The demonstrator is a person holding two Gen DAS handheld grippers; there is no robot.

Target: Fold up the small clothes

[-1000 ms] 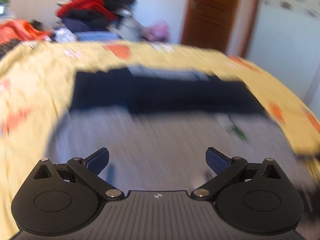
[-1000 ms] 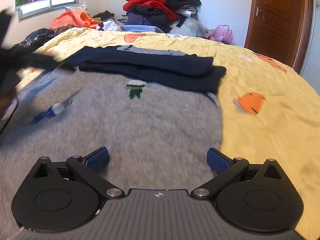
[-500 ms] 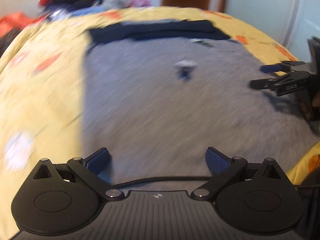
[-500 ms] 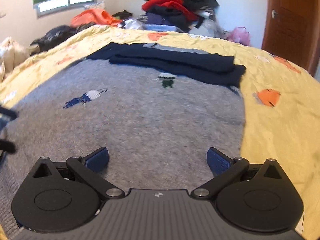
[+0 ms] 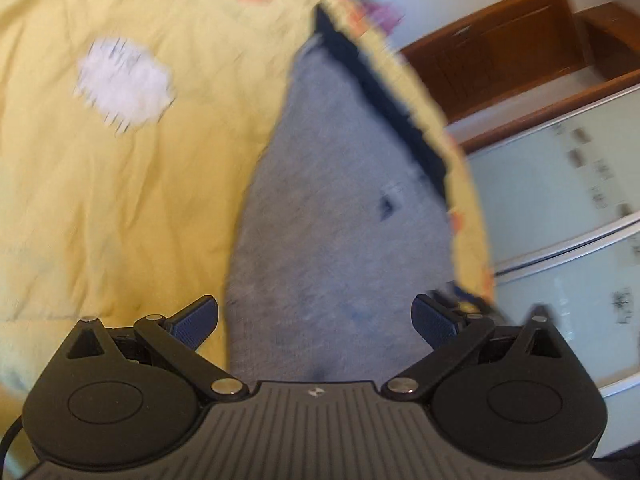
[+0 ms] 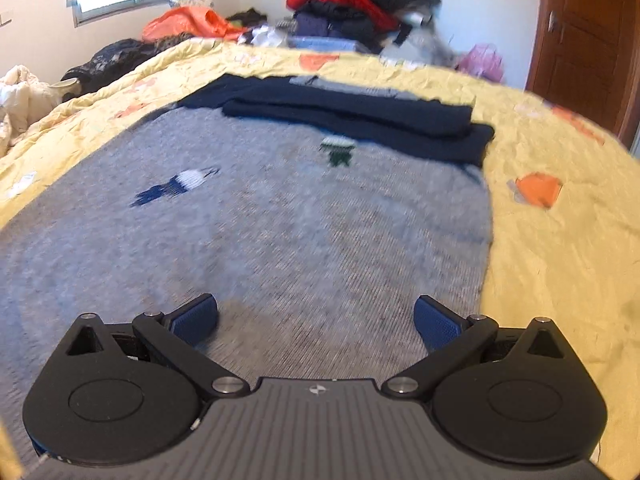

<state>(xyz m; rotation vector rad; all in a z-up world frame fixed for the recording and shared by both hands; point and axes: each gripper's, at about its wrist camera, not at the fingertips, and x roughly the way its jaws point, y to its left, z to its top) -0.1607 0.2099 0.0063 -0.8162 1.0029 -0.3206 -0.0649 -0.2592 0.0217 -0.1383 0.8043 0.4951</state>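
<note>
A grey knit sweater [image 6: 280,232] with small blue and green motifs lies flat on the yellow bedspread [image 6: 560,248]. Its dark navy sleeves [image 6: 360,116] are folded across the far end. My right gripper [image 6: 316,316] is open and empty, low over the sweater's near part. My left gripper [image 5: 316,320] is open and empty, tilted, over the sweater's near left edge [image 5: 340,220], with its left finger over the bedspread [image 5: 120,180].
A pile of clothes [image 6: 352,8] sits at the far end of the bed, with more garments [image 6: 188,26] at the far left. A wooden door [image 6: 588,40] stands at the right. A glass-fronted wardrobe [image 5: 560,220] is beside the bed.
My left gripper has swung left and rolled, from over the sweater's middle to its left edge. My right gripper has moved slightly forward. Both stay open.
</note>
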